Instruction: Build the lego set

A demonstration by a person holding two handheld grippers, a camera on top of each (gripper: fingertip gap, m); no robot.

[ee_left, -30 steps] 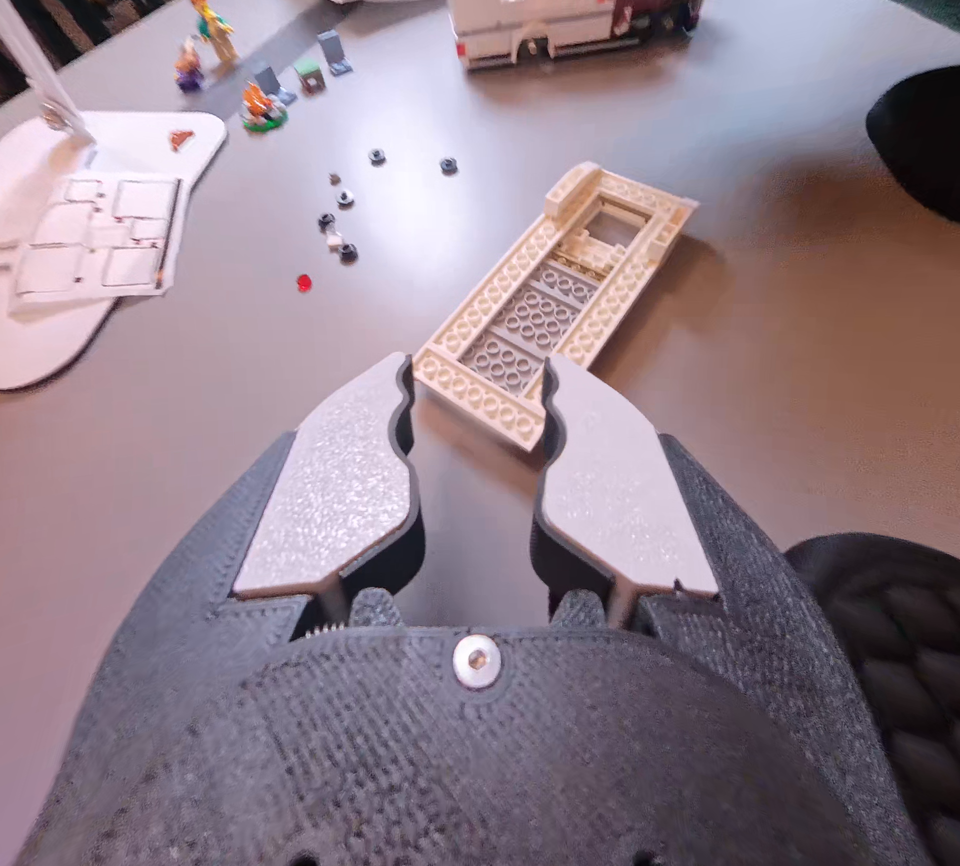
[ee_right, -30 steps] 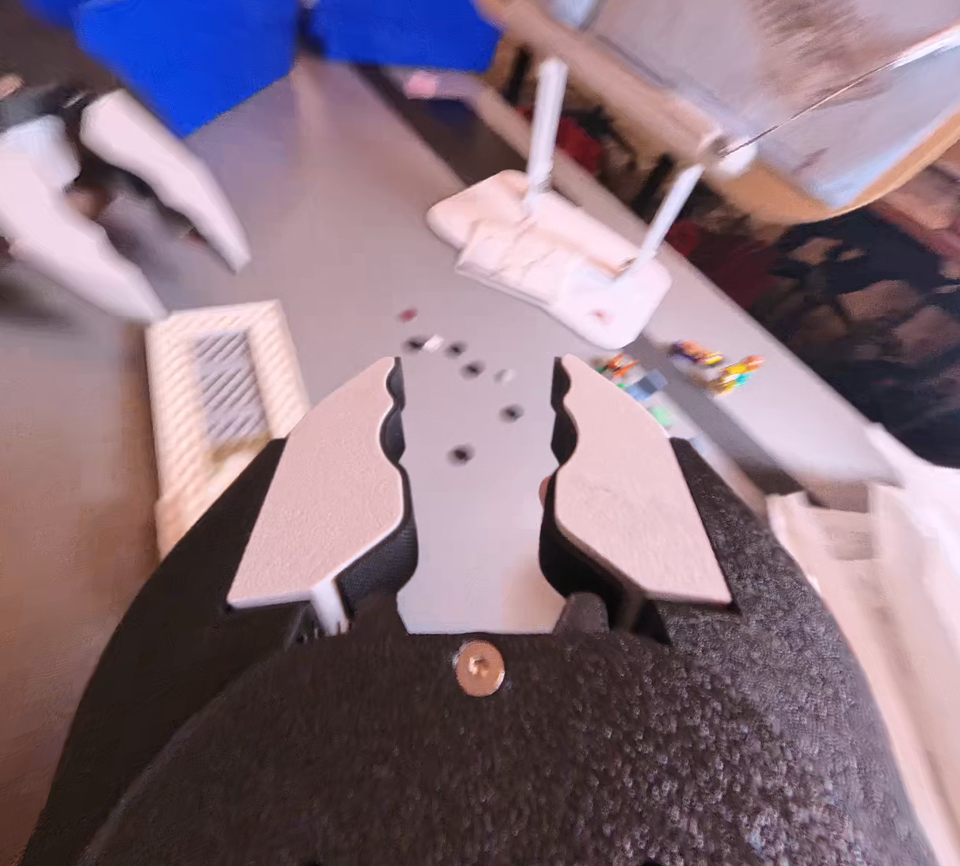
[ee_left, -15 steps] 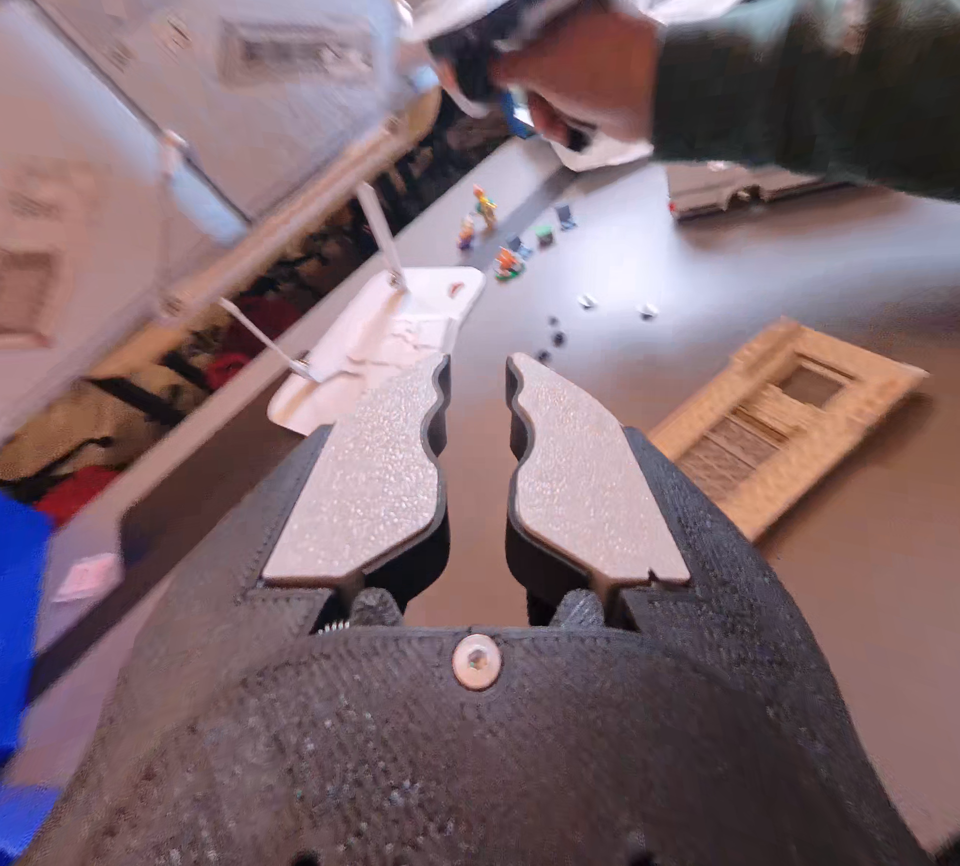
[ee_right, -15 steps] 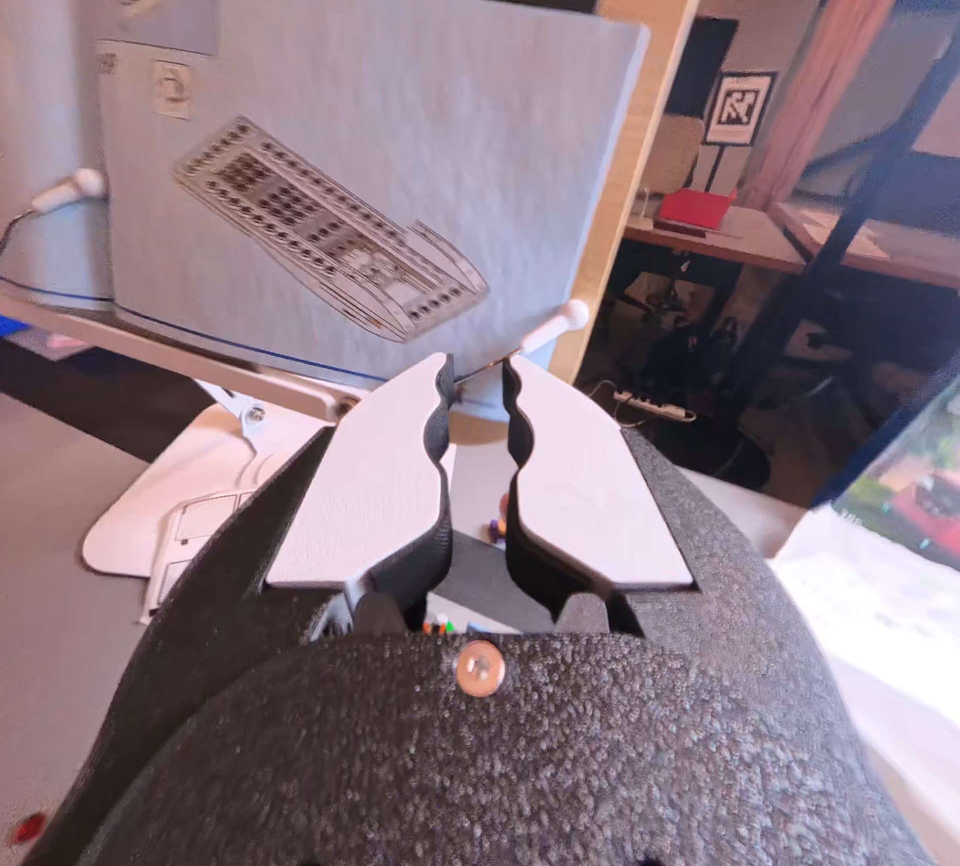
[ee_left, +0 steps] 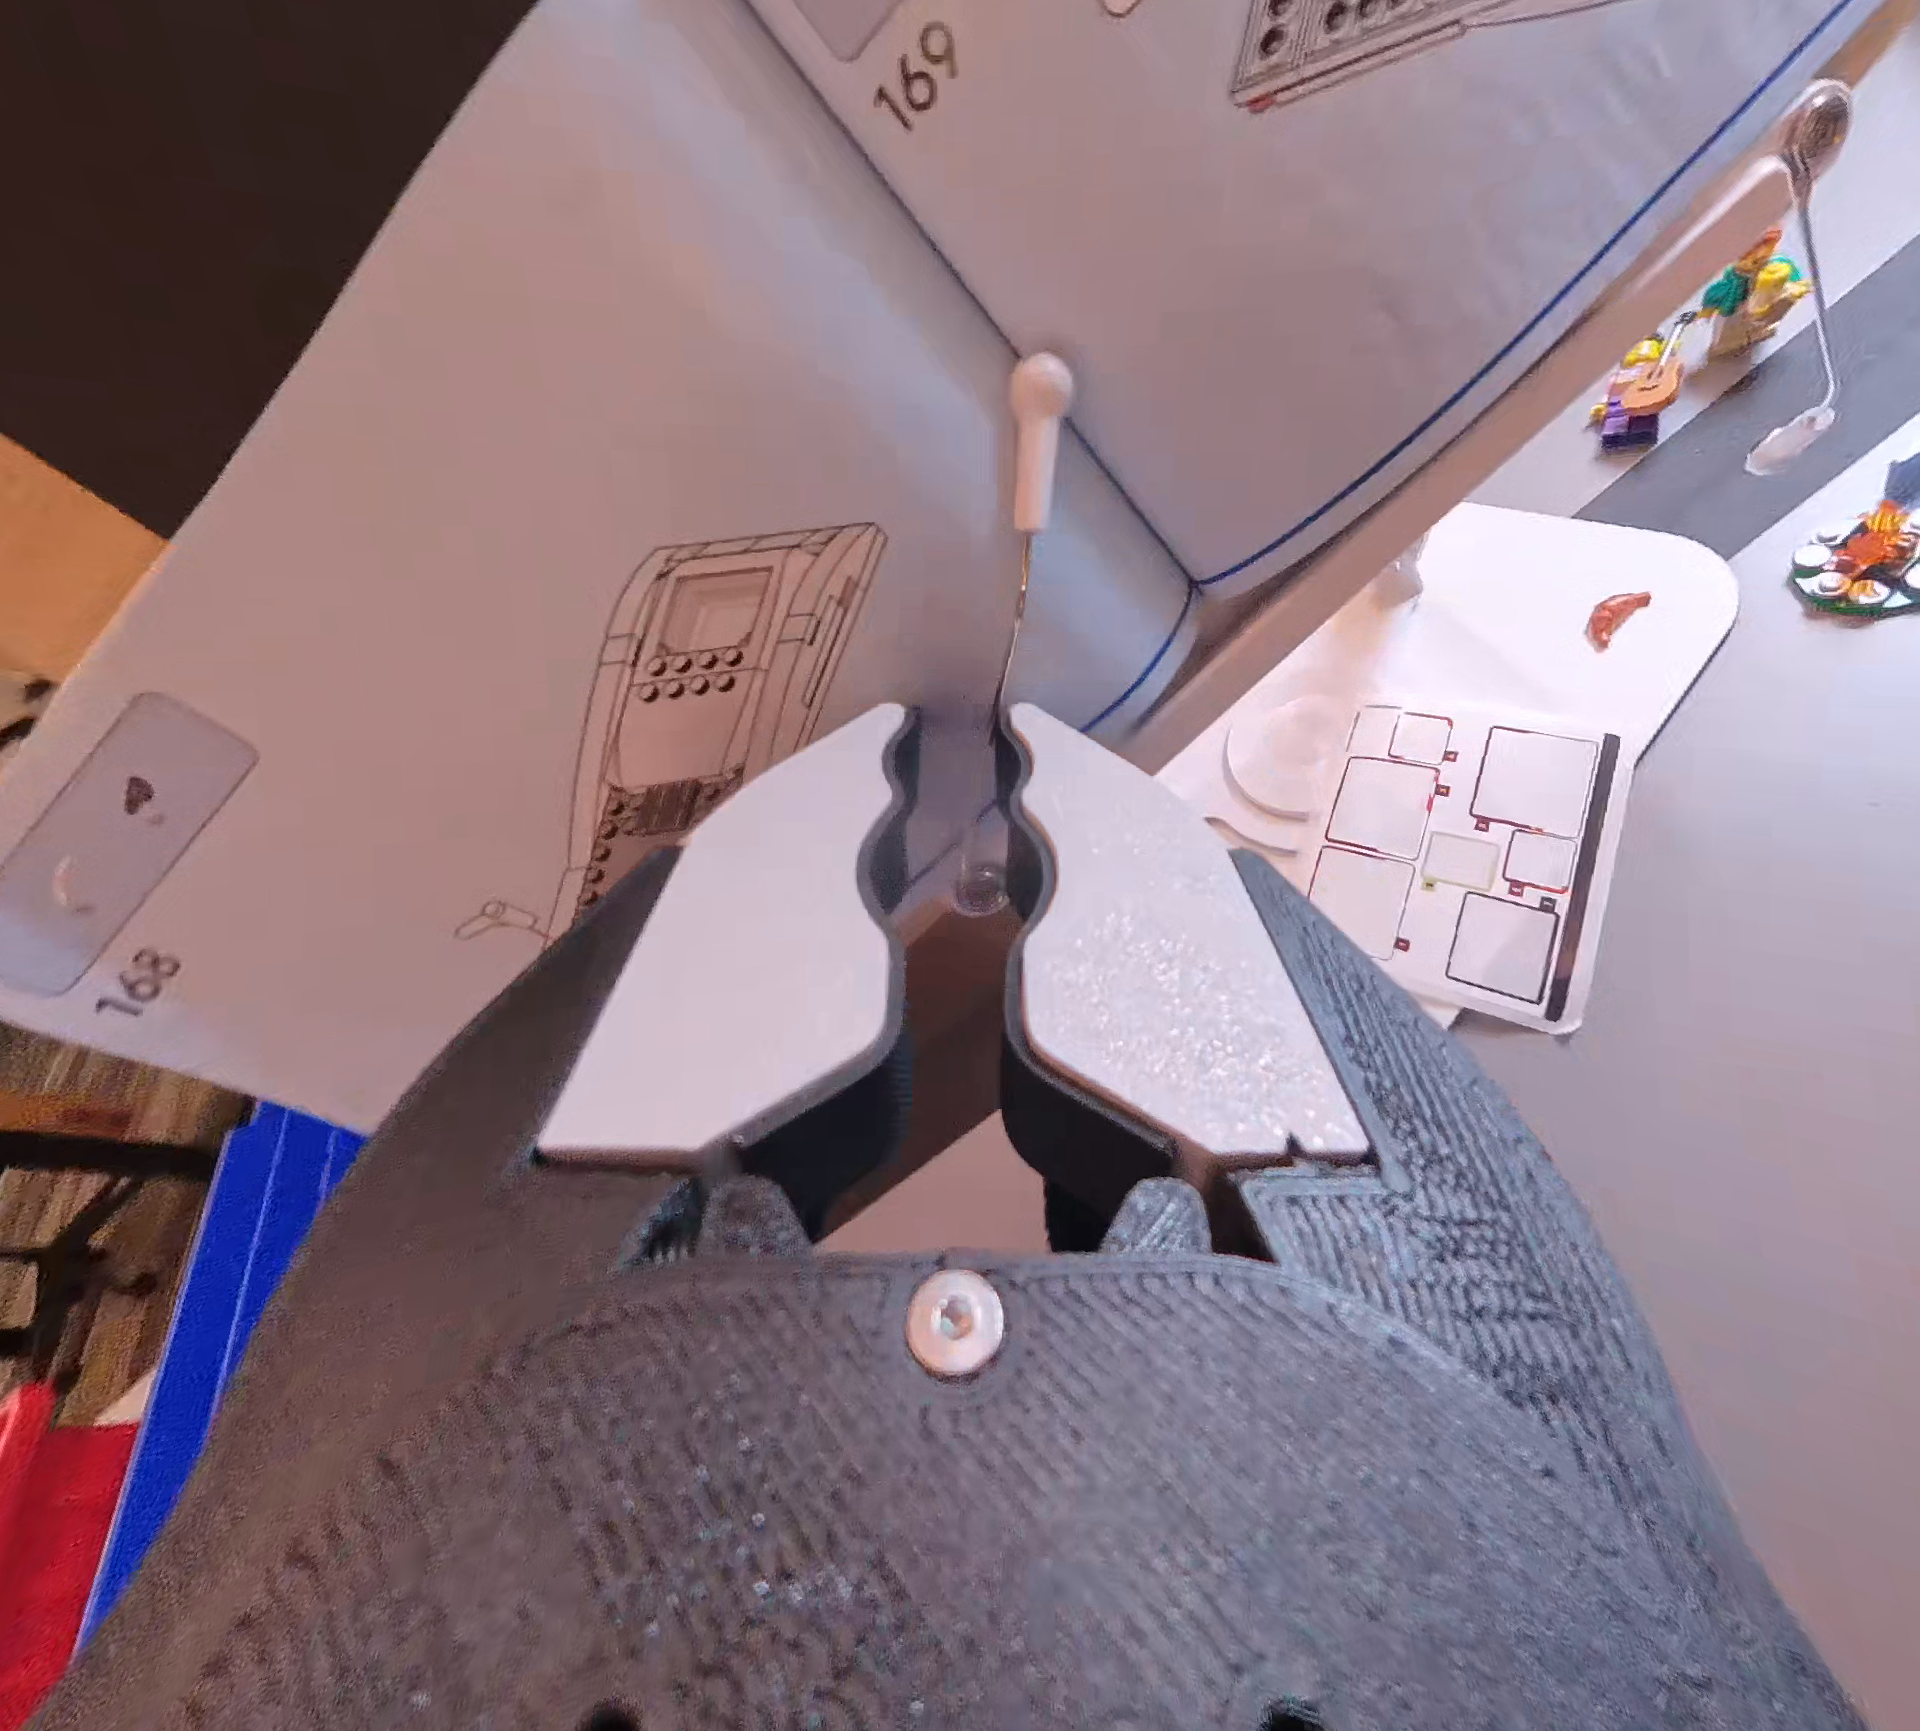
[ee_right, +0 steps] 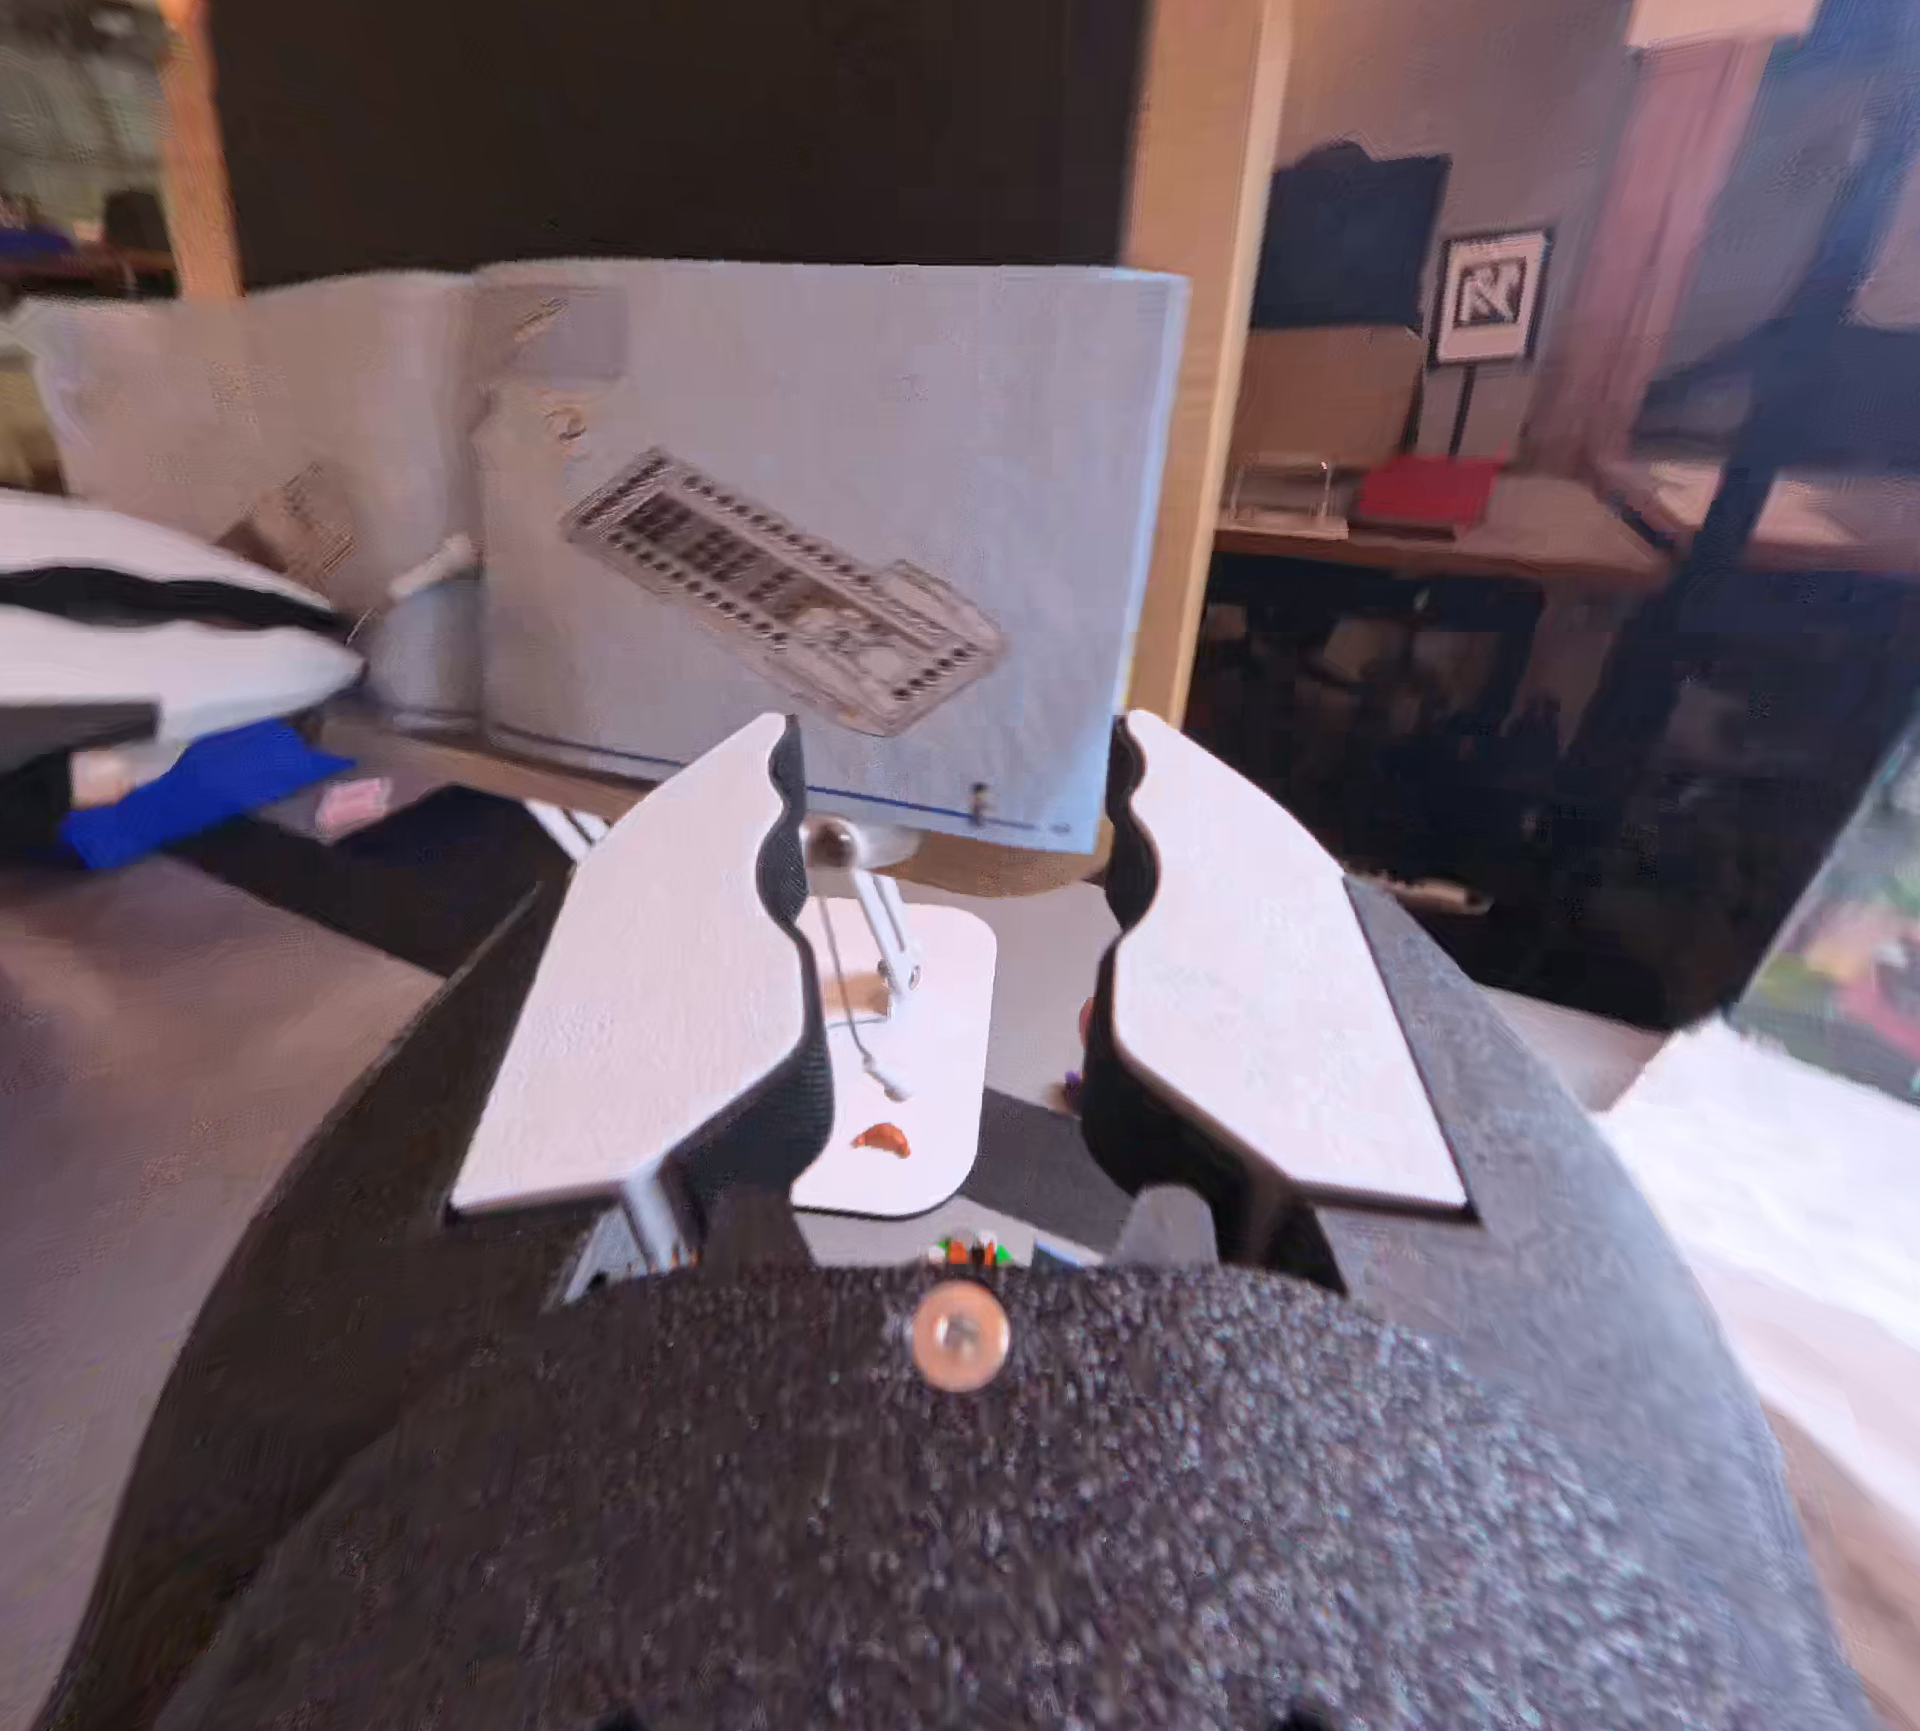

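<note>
Left claw (ee_left: 954,725) nearly shut beside page-holder wire (ee_left: 1023,611); right claw (ee_right: 951,736) wide open, bare.

I observe a workshop or hobby room: grey worktable (ee_left: 1766,1162), instruction booklet (ee_right: 831,434) on a stand, toy figures (ee_left: 1704,341), cluttered side bench (ee_right: 1455,538), marker card (ee_right: 1491,294).

Booklet (ee_left: 1195,247) propped on stand (ee_left: 1621,611); minifigures (ee_left: 1704,351) right (on table (ee_left: 1766,1162)).
</note>
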